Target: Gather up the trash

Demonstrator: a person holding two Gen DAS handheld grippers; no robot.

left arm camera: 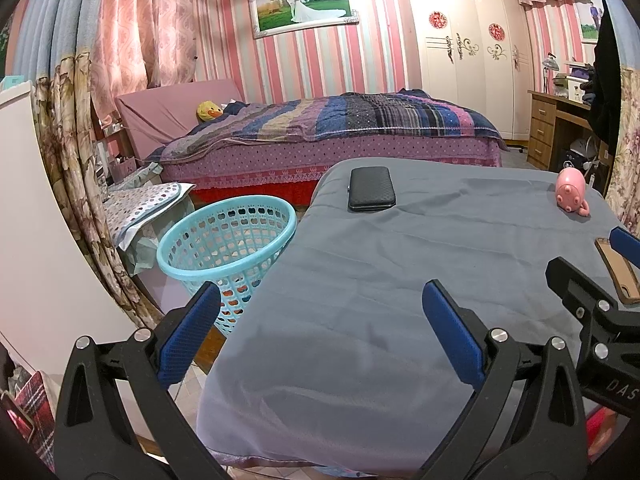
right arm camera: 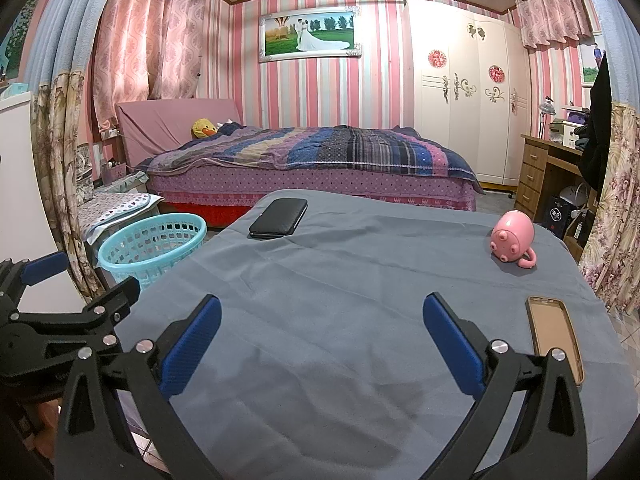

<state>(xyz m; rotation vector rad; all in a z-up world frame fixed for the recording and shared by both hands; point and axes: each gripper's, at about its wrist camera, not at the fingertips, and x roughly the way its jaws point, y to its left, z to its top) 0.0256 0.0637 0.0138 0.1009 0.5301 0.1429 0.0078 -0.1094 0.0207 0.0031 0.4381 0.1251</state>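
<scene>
A light blue perforated basket [left arm camera: 224,248] stands on the floor left of the table; it also shows in the right wrist view [right arm camera: 150,246]. The table has a grey cloth [left arm camera: 360,300] [right arm camera: 340,300]. On it lie a black wallet [left arm camera: 371,194] [right arm camera: 279,218], a pink pig-shaped cup [left arm camera: 570,196] [right arm camera: 513,244] on its side and a tan phone case [left arm camera: 618,270] [right arm camera: 555,338]. My left gripper [left arm camera: 320,332] is open and empty over the table's near left edge. My right gripper [right arm camera: 320,340] is open and empty over the table's near side. No loose trash shows on the cloth.
A bed [right arm camera: 312,164] with a striped blanket stands behind the table. A white wardrobe [right arm camera: 464,92] and a wooden desk [right arm camera: 540,168] are at the right. A white cabinet [left arm camera: 40,220] and curtains stand at the left, with a cloth-covered stool [left arm camera: 140,208] by the basket.
</scene>
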